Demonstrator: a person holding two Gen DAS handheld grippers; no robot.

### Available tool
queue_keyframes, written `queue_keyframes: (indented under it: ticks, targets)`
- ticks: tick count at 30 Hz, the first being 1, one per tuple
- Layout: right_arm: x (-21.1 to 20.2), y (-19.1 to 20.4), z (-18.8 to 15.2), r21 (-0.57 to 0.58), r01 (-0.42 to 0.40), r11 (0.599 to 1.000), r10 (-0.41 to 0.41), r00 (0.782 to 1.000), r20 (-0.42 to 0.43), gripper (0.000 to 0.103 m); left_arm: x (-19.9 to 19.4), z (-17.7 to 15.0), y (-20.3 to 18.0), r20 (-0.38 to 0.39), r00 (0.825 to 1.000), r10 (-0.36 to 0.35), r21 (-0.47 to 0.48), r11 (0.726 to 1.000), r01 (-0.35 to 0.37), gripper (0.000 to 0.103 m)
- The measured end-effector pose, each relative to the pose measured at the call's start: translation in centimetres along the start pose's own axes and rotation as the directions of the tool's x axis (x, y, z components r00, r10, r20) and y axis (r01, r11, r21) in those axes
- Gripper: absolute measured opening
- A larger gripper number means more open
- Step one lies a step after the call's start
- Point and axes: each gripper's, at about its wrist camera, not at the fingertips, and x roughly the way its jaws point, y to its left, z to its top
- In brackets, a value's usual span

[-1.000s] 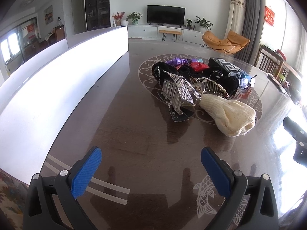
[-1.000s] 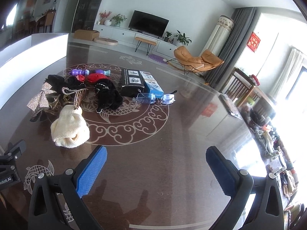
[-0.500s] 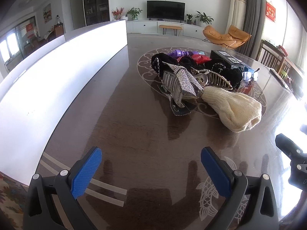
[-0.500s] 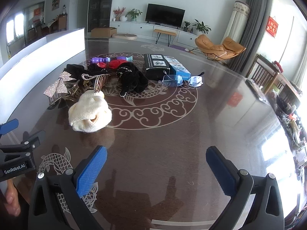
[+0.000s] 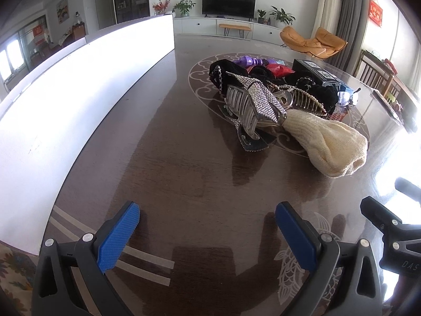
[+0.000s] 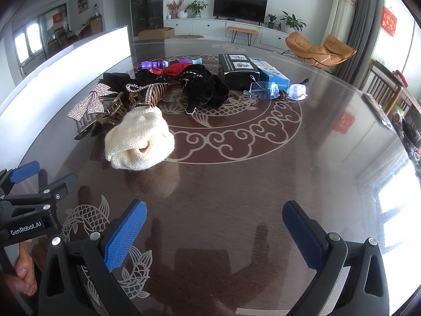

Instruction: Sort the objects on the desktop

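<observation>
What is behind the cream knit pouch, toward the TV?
Right behind the cream knit pouch lie a rhinestone bow hair claw and a pearl-edged claw clip, both against its far end. Whether anything lies beneath the pouch cannot be seen.

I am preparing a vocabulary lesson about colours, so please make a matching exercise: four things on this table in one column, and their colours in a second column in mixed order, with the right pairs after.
Things:
1. knitted hat
2. tall box
3. small box
4. toy at the far edge of the pile

Colours:
A. purple
B. cream
C. blue
D. black

Right pairs: 1-B, 2-D, 3-C, 4-A
</observation>
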Motion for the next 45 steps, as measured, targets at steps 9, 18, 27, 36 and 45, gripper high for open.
queue_keyframes:
  ticks: [9, 18, 27, 36, 45]
  targets:
    - [1.2, 1.8, 2.0, -0.008, -0.19, 0.982, 0.19, 0.981, -0.027, 0.103, -0.1, -0.1, 1.0, -0.01, 1.0, 0.002, 0.036, 0.999, -0.002, 0.103]
    - [4.7, 4.1, 6.2, -0.058, -0.211, 0.976, 0.209, 0.977, -0.028, 0.103, -0.1, 0.0, 1.3, -0.027, 0.999, -0.03, 0.081, 0.996, 0.032, 0.103]
    - [6.9, -1.1, 5.7, -0.014, -0.079, 0.997, 0.079, 0.996, -0.029, 0.103, 1.7, 2.7, -1.8, -0.069, 0.994, -0.083, 0.166, 0.982, 0.093, 0.103]
    - [6.7, -3.1, 5.3, -0.004, -0.075, 0.997, 0.075, 0.997, -0.02, 0.103, 5.9, 8.6, -4.5, -0.116, 0.991, -0.063, 0.146, 0.986, 0.079, 0.103]
    - [6.6, -3.1, 5.3, -0.004, -0.075, 0.997, 0.074, 0.997, -0.02, 0.103, 6.2, 8.4, -4.6, -0.026, 0.996, -0.08, 0.148, 0.985, 0.083, 0.103]
